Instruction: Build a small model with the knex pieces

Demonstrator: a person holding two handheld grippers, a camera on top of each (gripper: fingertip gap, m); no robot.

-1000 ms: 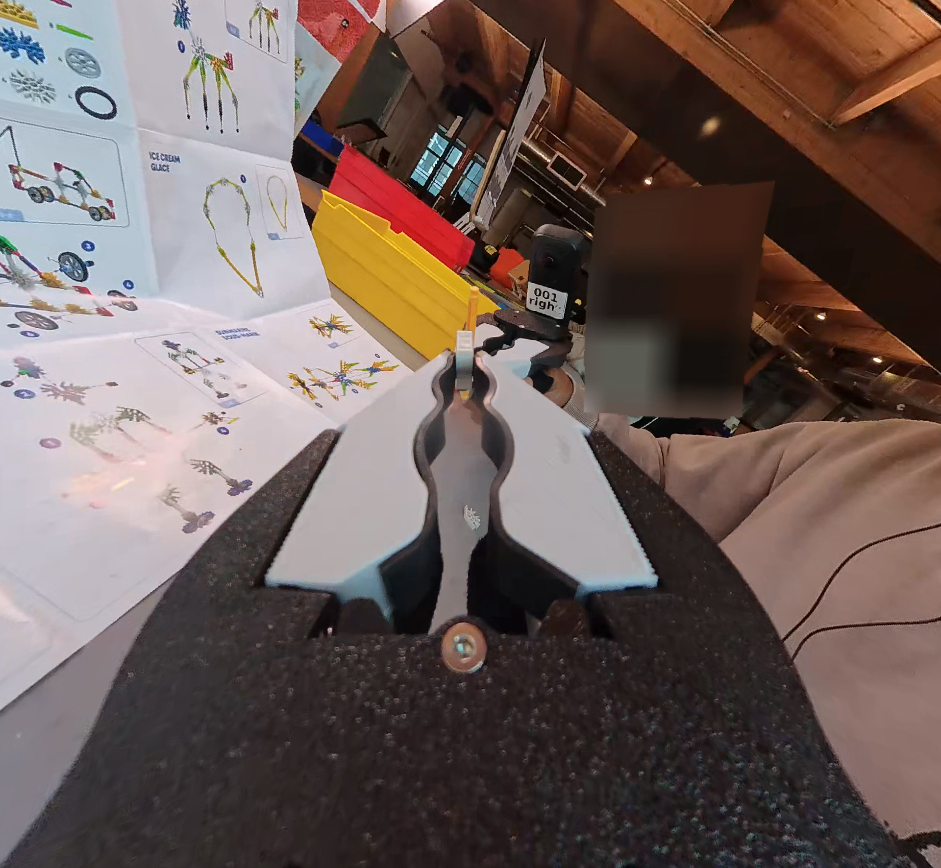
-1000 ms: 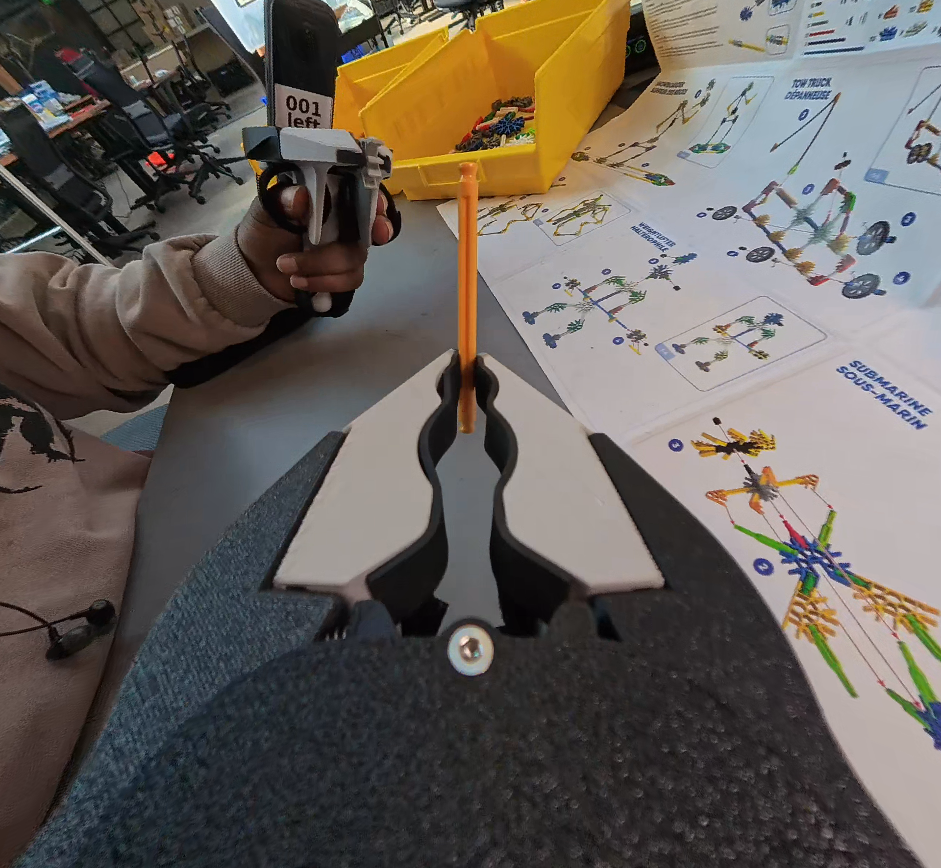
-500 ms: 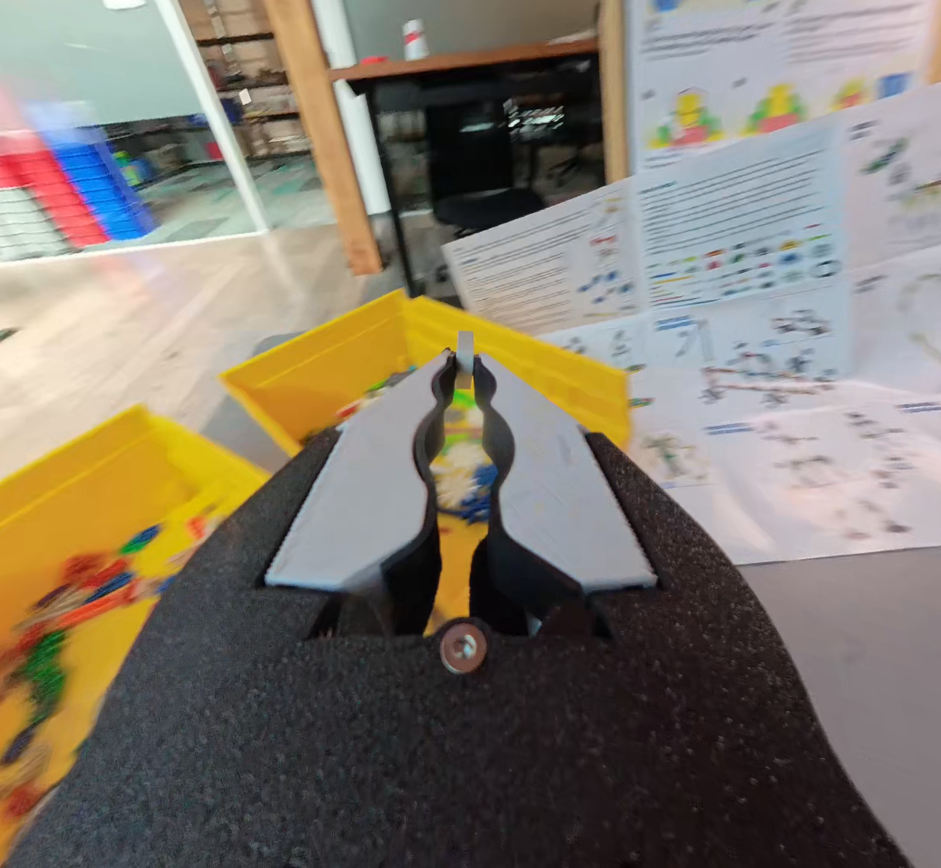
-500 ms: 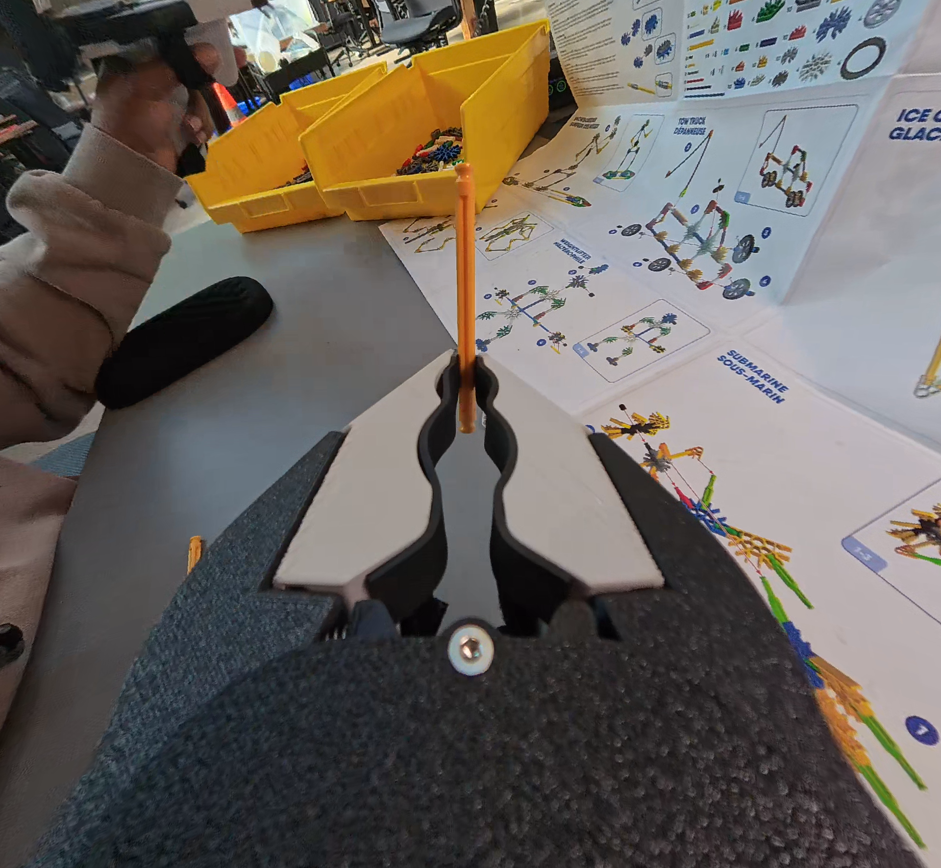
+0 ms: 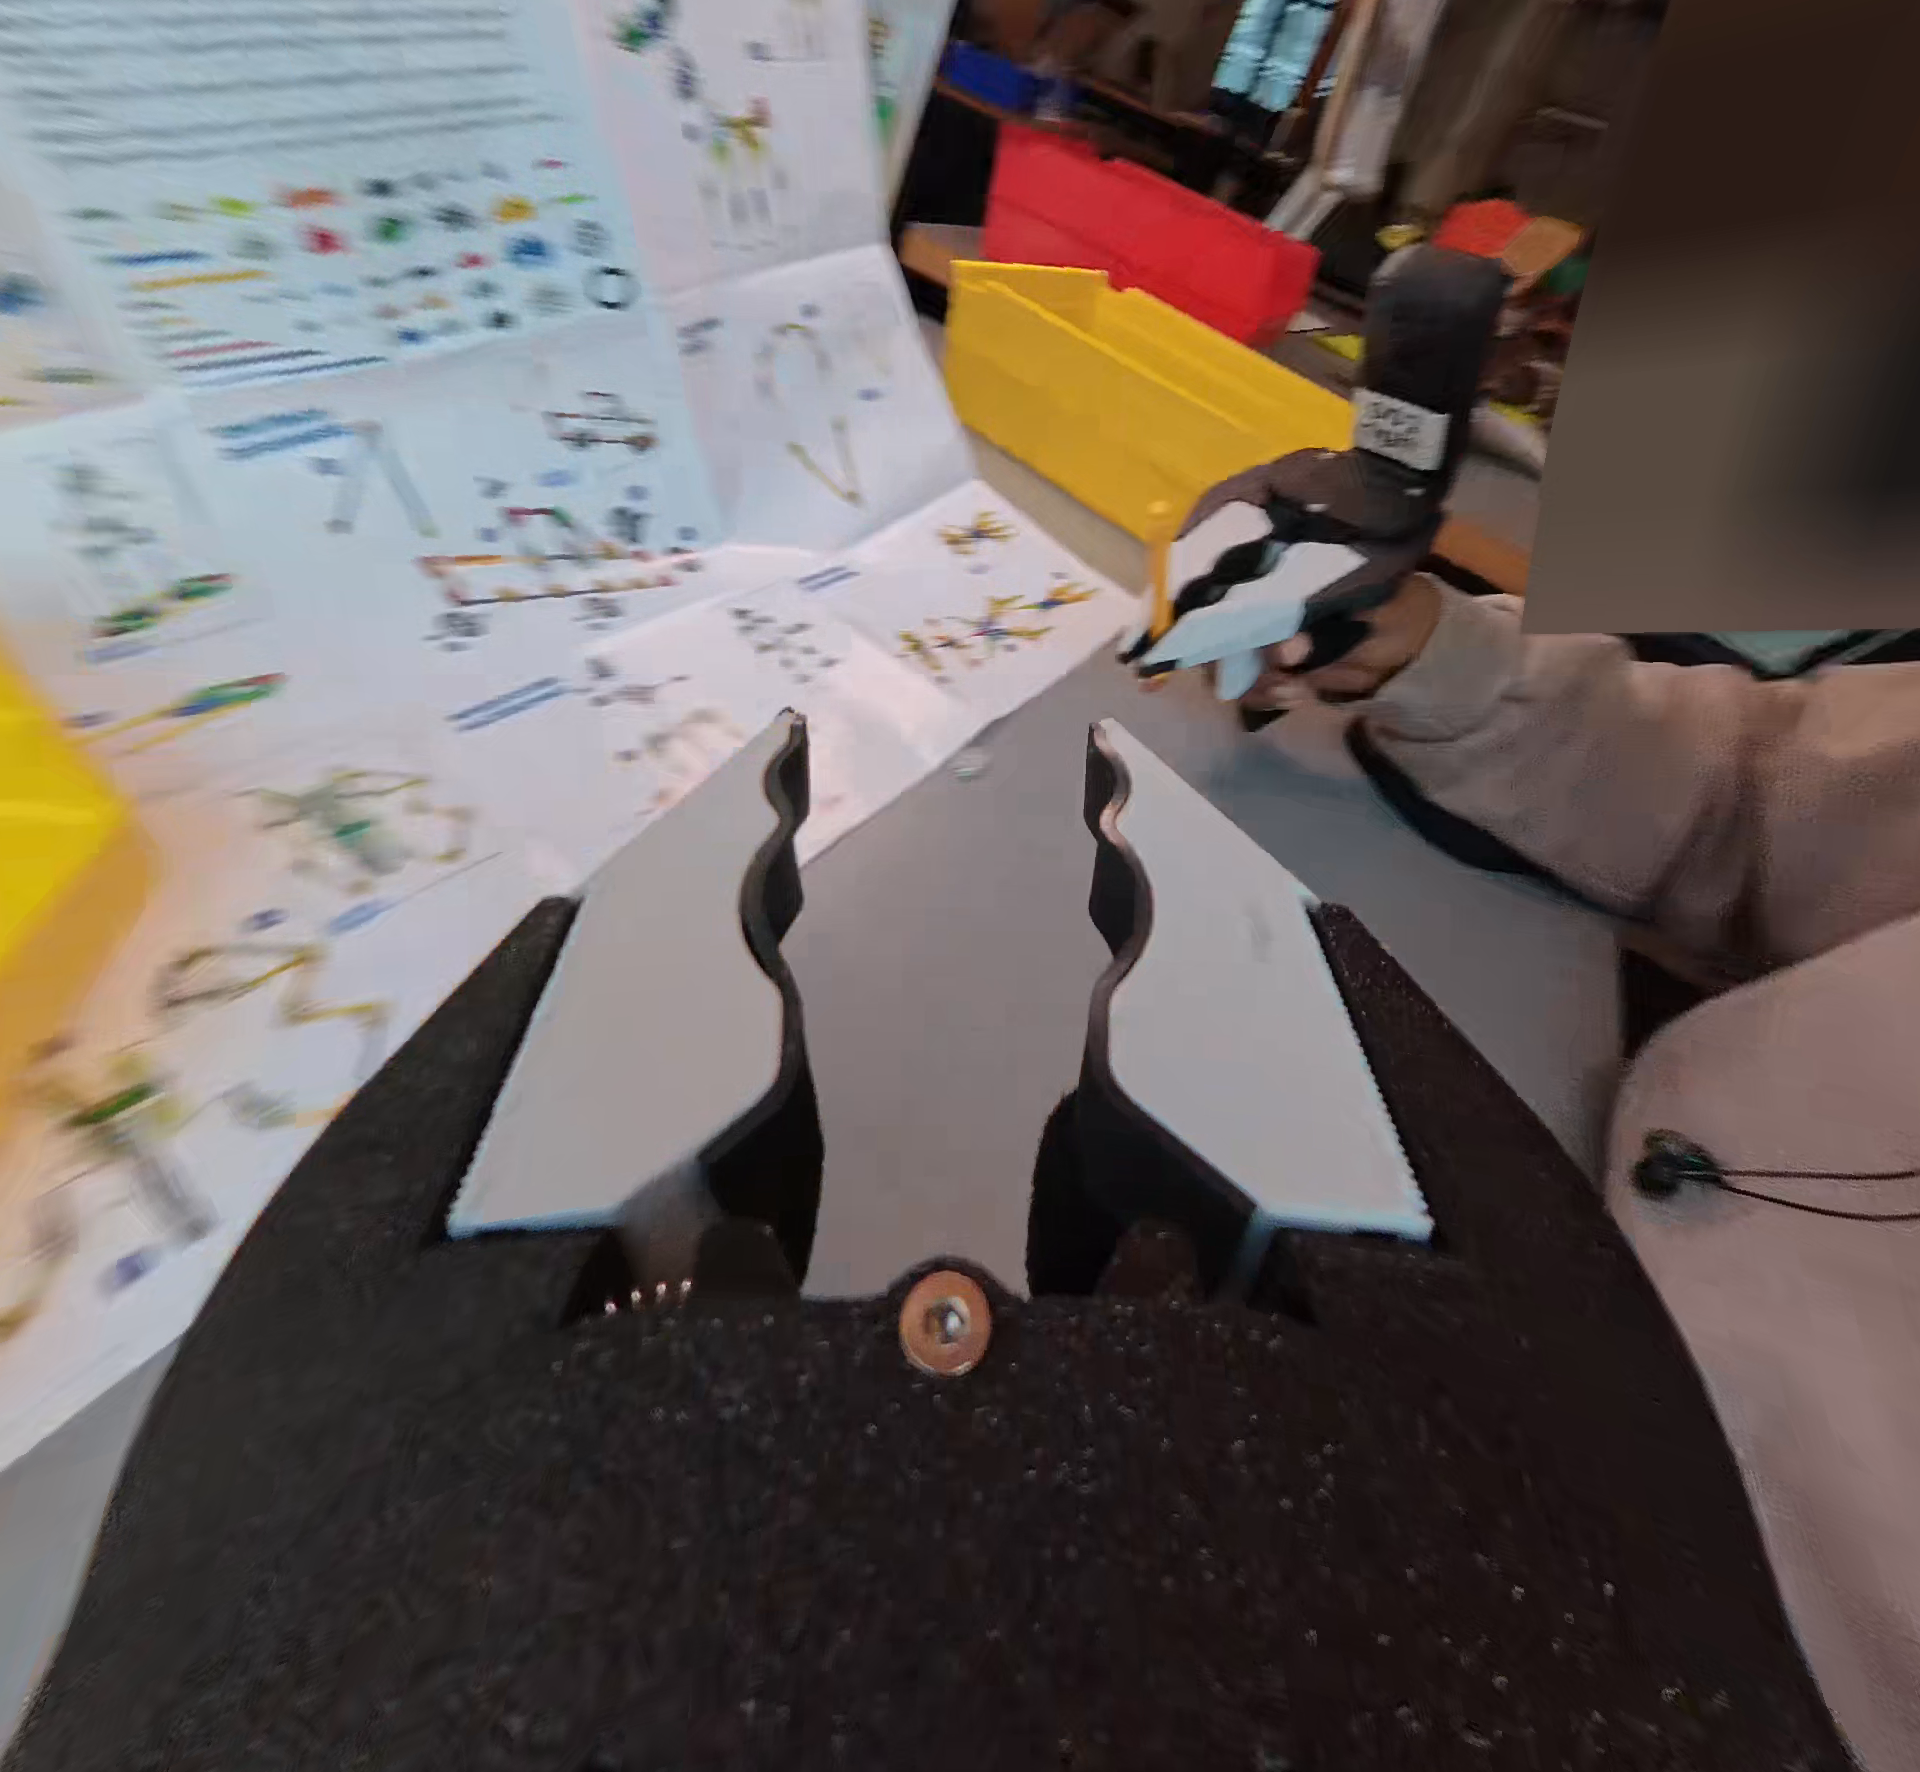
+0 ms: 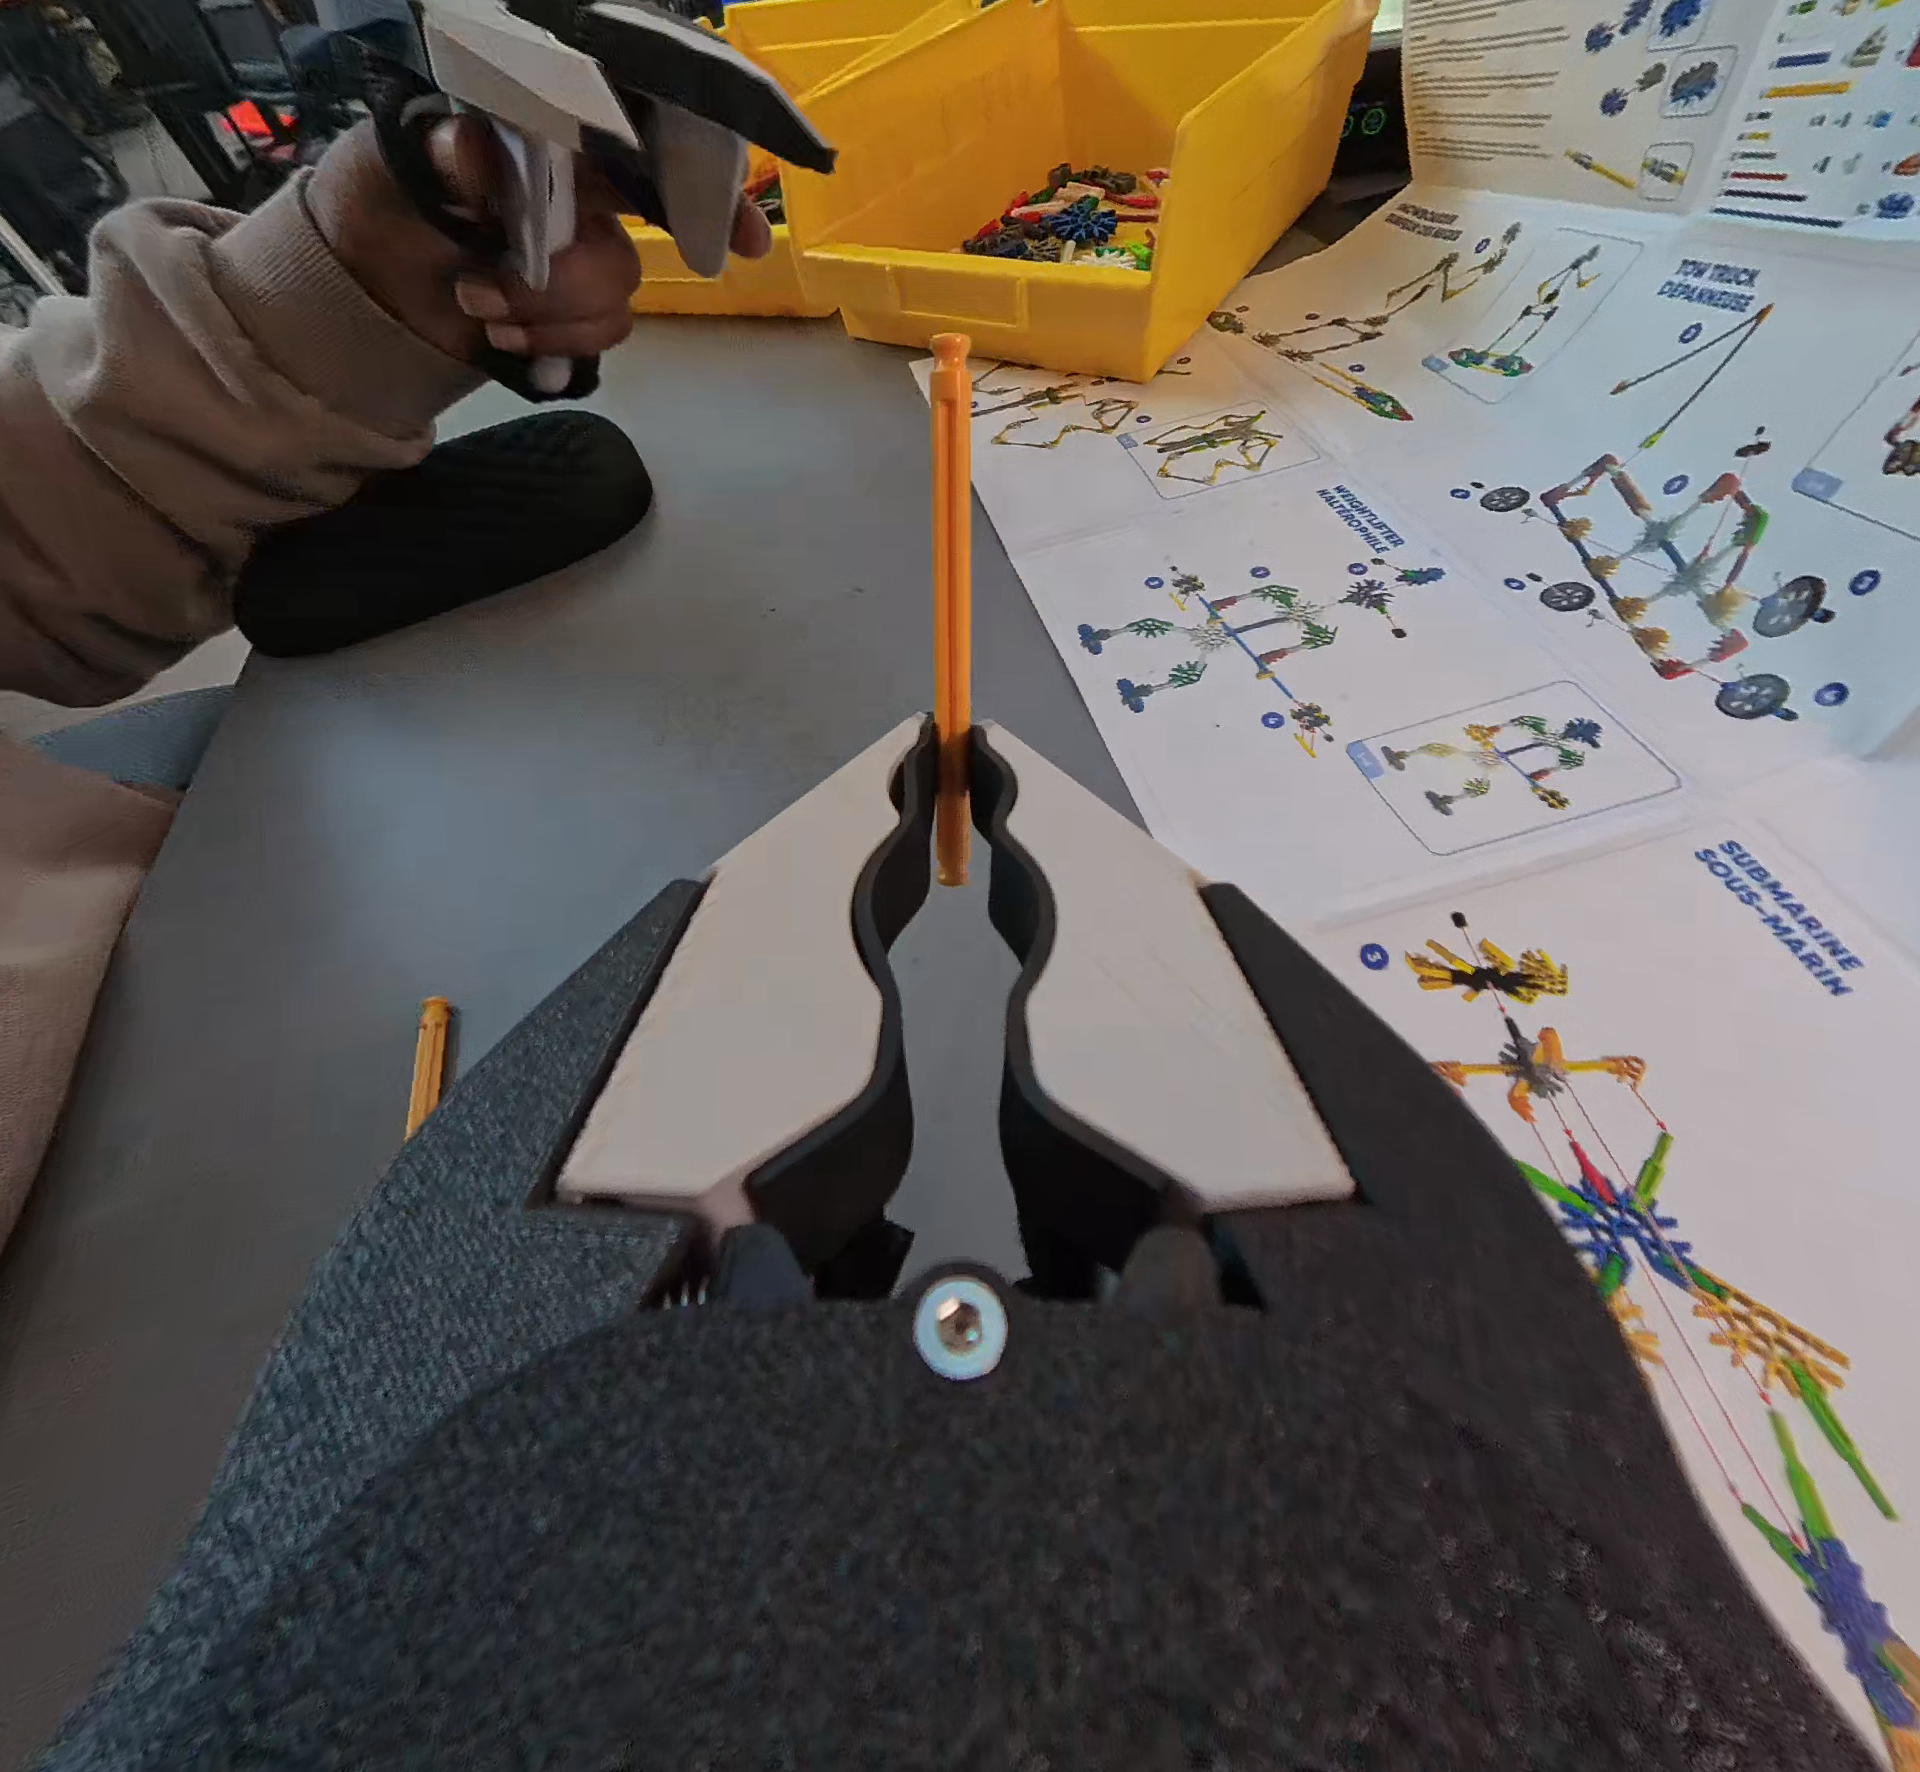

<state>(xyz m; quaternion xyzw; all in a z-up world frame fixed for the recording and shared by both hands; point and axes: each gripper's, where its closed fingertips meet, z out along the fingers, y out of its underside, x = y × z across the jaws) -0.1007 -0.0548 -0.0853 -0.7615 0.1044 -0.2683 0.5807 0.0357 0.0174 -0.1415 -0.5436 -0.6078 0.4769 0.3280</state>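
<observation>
The right gripper (image 6: 951,735) clamps a thin orange rod (image 6: 950,579) upright at frame centre. The left gripper (image 5: 940,735), spread wide and empty, hangs over the grey table (image 5: 935,943).

Grey table (image 6: 644,787) carries instruction sheets (image 6: 1455,683) right of the claw, yellow bins (image 6: 1091,164) ahead, black pad (image 6: 436,527) — loose orange rod (image 6: 428,1062) left.
</observation>
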